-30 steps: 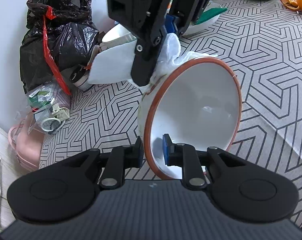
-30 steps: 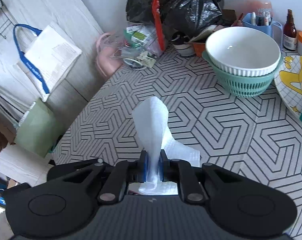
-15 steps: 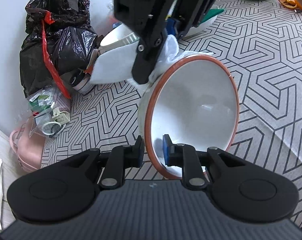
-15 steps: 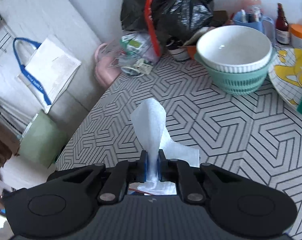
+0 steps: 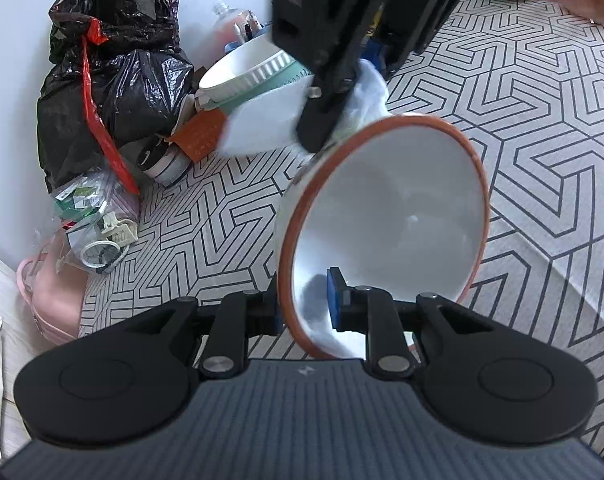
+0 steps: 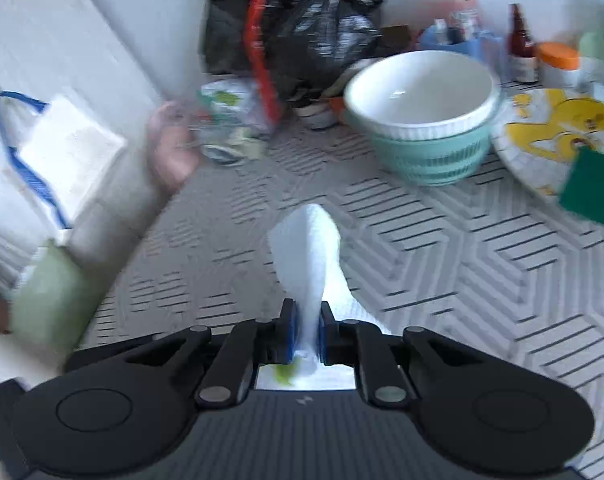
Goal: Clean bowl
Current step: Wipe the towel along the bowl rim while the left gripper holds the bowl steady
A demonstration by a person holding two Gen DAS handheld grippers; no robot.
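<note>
On the far left of my left camera I see a black trash bag (image 5: pixel 109 92) with a red tie, leaning on the wall. Below it lies a clear bag of small bits (image 5: pixel 95 226) and something pink (image 5: pixel 47 300) at the table's edge. Next comes a white ribbed bowl (image 5: pixel 247 70) sitting in a teal basket.

In the middle, my left gripper (image 5: pixel 304 300) is clamped on the rim of the white bowl with the orange rim (image 5: pixel 386 220). One finger is outside the wall and the blue pad (image 5: pixel 336 294) is inside. The bowl is tipped up on its side above the patterned tablecloth (image 5: pixel 542 120), its open side facing my camera.

At the bowl's top edge my right gripper (image 5: pixel 326 128) comes down from above. It is pinching a white paper towel (image 5: pixel 261 124), which touches the outside of the bowl near the rim.

My right camera is blurry. There the right gripper is squeezed tight on the paper towel, which sticks up between the pads. Further right stand the white bowl in the teal basket, some bottles (image 6: pixel 522 44), and a plate with a yellow picture (image 6: pixel 550 132).
</note>
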